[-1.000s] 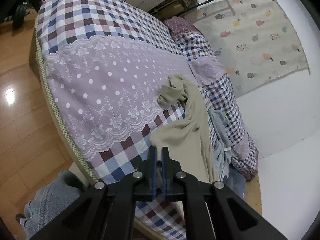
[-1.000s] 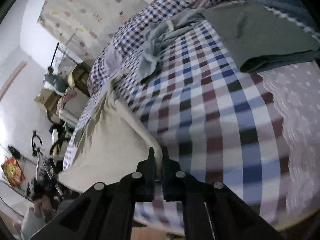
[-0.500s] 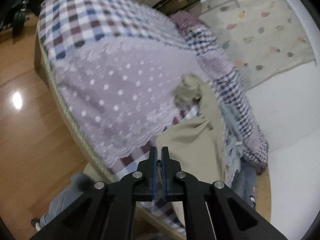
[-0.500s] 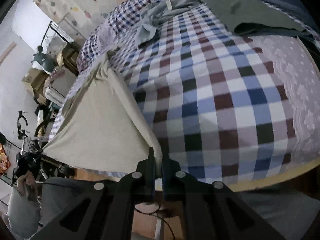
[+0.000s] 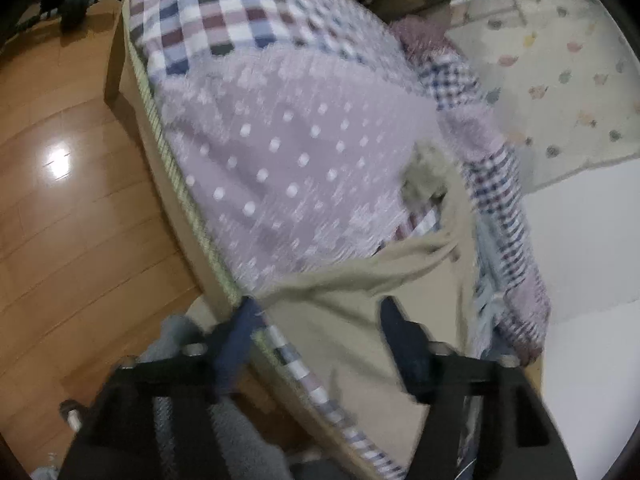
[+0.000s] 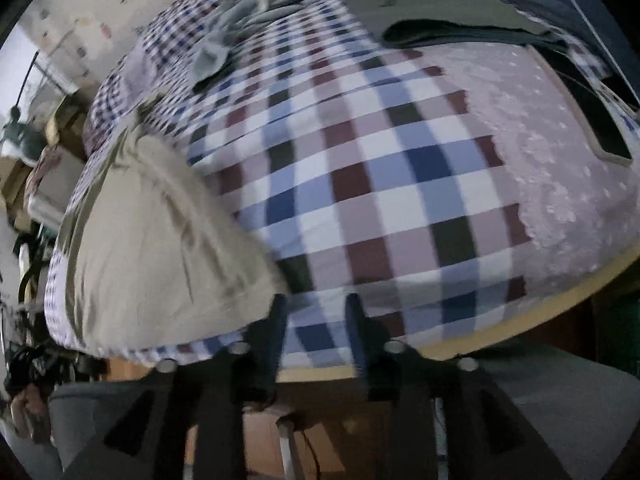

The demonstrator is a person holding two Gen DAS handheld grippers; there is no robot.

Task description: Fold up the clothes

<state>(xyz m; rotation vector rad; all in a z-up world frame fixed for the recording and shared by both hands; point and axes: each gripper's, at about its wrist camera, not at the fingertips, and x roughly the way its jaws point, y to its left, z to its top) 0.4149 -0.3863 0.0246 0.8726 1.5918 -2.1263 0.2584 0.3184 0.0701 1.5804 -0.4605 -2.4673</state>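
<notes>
A beige garment (image 5: 360, 300) lies spread on the checked bed cover (image 6: 400, 180), its near hem at the bed's front edge. My left gripper (image 5: 318, 314) hangs over that hem. Its jaws are opening wide; the cloth lies between them but the pads do not press it. In the right wrist view the beige garment (image 6: 152, 248) ends just left of my right gripper (image 6: 315, 314). That gripper's jaws are opening too, with only checked cover between them. The picture is blurred by motion.
A crumpled grey-green garment (image 6: 216, 48) and a folded dark olive garment (image 6: 420, 12) lie farther back on the bed. A lilac dotted lace panel (image 5: 288, 152) covers the bed's left part. Wooden floor (image 5: 60, 200) lies beside the bed. A person's grey-trousered legs (image 6: 540, 400) are below the grippers.
Both grippers were shut on the beige garment's edge and have now opened and let it go. Both have sunk toward the bed's front edge, and the garment now rests there.
</notes>
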